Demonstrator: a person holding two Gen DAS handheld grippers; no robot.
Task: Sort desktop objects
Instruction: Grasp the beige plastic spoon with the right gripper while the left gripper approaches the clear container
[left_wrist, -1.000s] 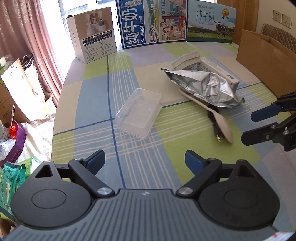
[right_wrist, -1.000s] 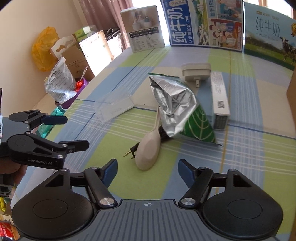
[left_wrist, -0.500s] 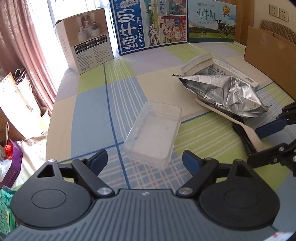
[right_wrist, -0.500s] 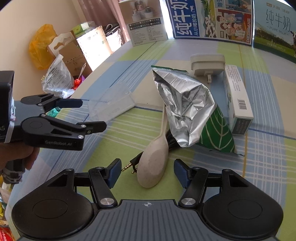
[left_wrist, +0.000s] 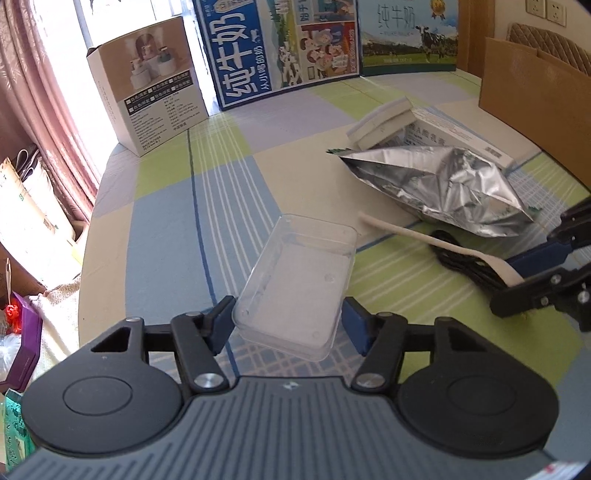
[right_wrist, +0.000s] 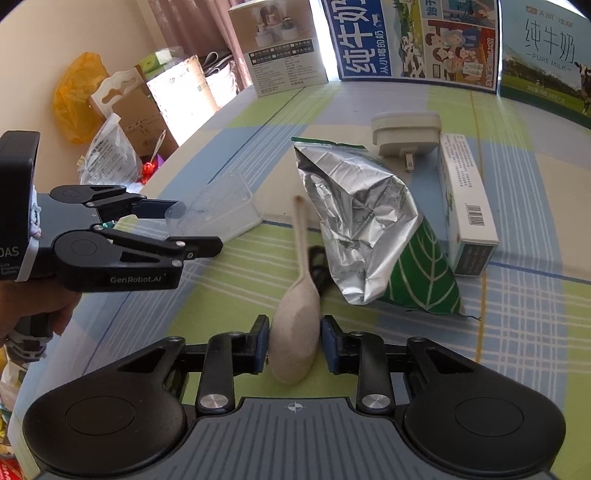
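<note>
My right jaws (right_wrist: 294, 345) just closing, now pinched on spoon (right_wrist: 295, 343) bowl; handle runs far, straight ahead. My left jaws (left_wrist: 288, 325) closing round tray (left_wrist: 295, 291) near end, half open, contact unclear. Both on worktop (left_wrist: 166, 236).

Each wrist camera sits behind its gripper, angled down, close over the checked tablecloth (left_wrist: 229, 192). Both views share the clear tray (left_wrist: 295, 284), spoon (right_wrist: 295, 332) and foil bag (right_wrist: 362, 225), each including the opposite gripper
</note>
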